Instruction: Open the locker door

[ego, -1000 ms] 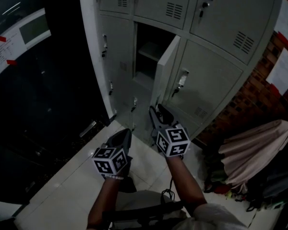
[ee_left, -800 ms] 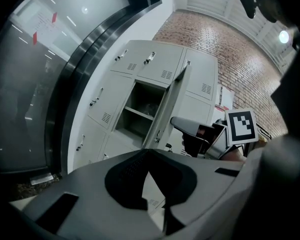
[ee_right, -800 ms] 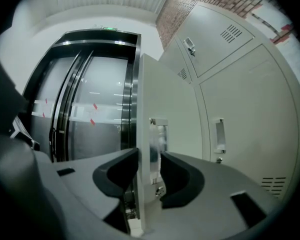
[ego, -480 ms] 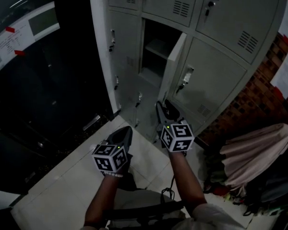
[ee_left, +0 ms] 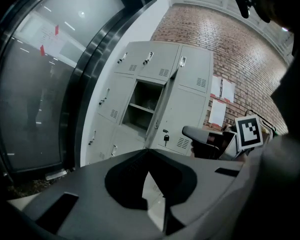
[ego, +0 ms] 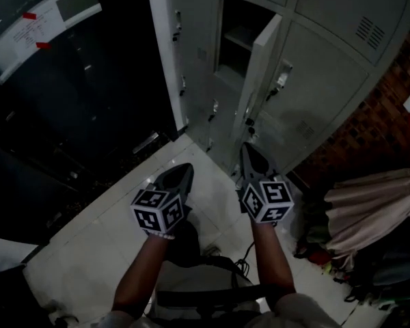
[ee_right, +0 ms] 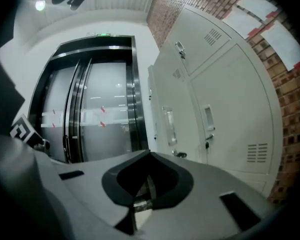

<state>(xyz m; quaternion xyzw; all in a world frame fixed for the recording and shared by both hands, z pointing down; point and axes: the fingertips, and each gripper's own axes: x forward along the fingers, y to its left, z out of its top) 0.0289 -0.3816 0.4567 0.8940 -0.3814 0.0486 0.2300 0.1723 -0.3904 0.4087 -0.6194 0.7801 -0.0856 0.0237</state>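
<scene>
The grey locker bank [ego: 328, 80] stands ahead. One middle locker door [ego: 261, 74] is swung out, baring a dark compartment with a shelf [ego: 236, 39]. My right gripper [ego: 249, 150] hangs just below and in front of the door's lower corner, shut, with nothing between its fingers and clear of the door. My left gripper [ego: 184, 171] is level with it to the left, above the floor, also shut and empty. In the left gripper view the open door [ee_left: 160, 109] shows edge-on behind the left gripper [ee_left: 149, 153]. The right gripper [ee_right: 150, 154] points along the locker fronts [ee_right: 225, 99].
Dark glass doors with a metal frame [ego: 68, 80] stand left of the lockers. A brick wall [ego: 369, 135] with paper sheets is at the right, and a cloth-covered heap [ego: 376, 203] lies below it. A dark bag and cable [ego: 212, 251] lie on the white tiles [ego: 102, 251] by the person's feet.
My right gripper's jaws have closed, and it has drawn back a little from the door's lower edge. The head view has tipped down, so the lockers sit higher in frame. The left gripper has hardly moved.
</scene>
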